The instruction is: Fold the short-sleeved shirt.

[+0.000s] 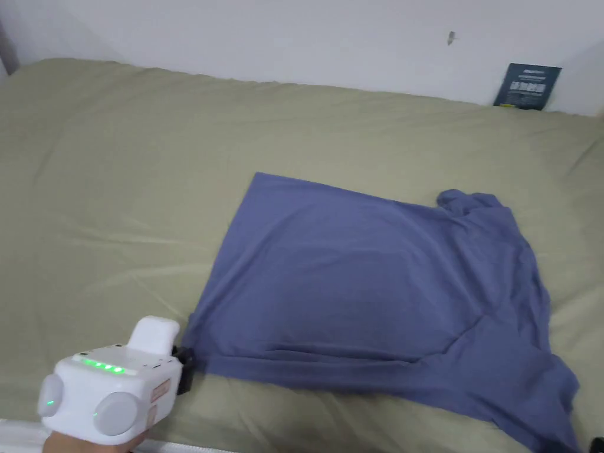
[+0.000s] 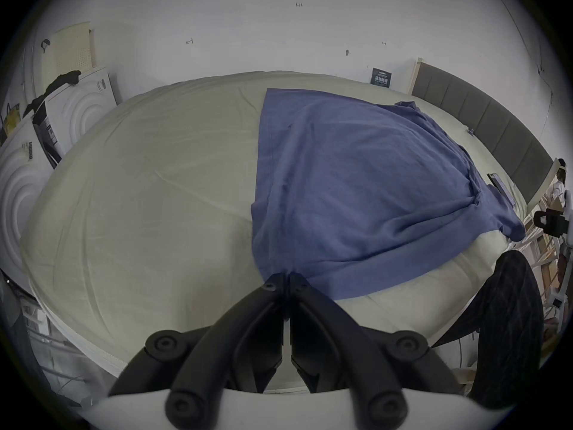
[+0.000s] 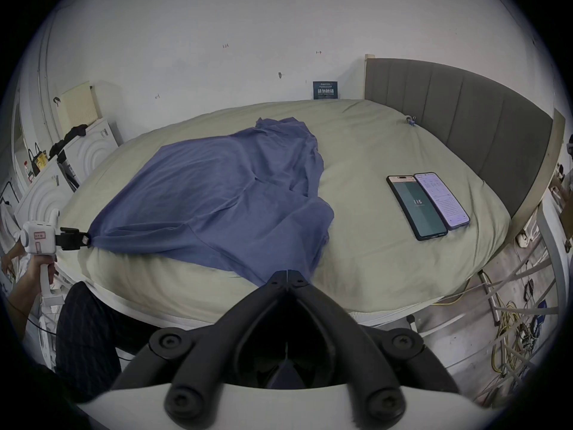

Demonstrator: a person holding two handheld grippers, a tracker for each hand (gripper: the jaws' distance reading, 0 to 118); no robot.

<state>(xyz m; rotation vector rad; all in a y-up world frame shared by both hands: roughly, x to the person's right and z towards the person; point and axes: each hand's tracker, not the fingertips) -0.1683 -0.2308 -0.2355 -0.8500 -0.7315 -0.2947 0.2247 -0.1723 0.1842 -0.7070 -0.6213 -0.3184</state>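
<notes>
Your left gripper sat nearest the head camera, its white body low at the near edge of the bed; its jaws were pressed together on the near hem corner of the blue short-sleeved shirt, and the cloth drew to a point where they pinched it; the left gripper view showed the same, the two black jaws meeting on the fabric with no gap between them. Beyond it, the bed in its olive-green sheet ran back to a white wall; a grey padded headboard stood along one side in the right gripper view. You had the shirt lying spread on the sheet, hem end towards your left gripper and collar end bunched at the far right, with one sleeve trailing over the near edge of the mattress. Your right gripper was closed too; its jaw tips met at that trailing part of the shirt and blue cloth showed between the jaws, so it pinched the fabric. Two phones lay side by side and touching on the sheet, well apart from the shirt, near the headboard; a small dark card leaned against the wall at the far edge of the bed.
</notes>
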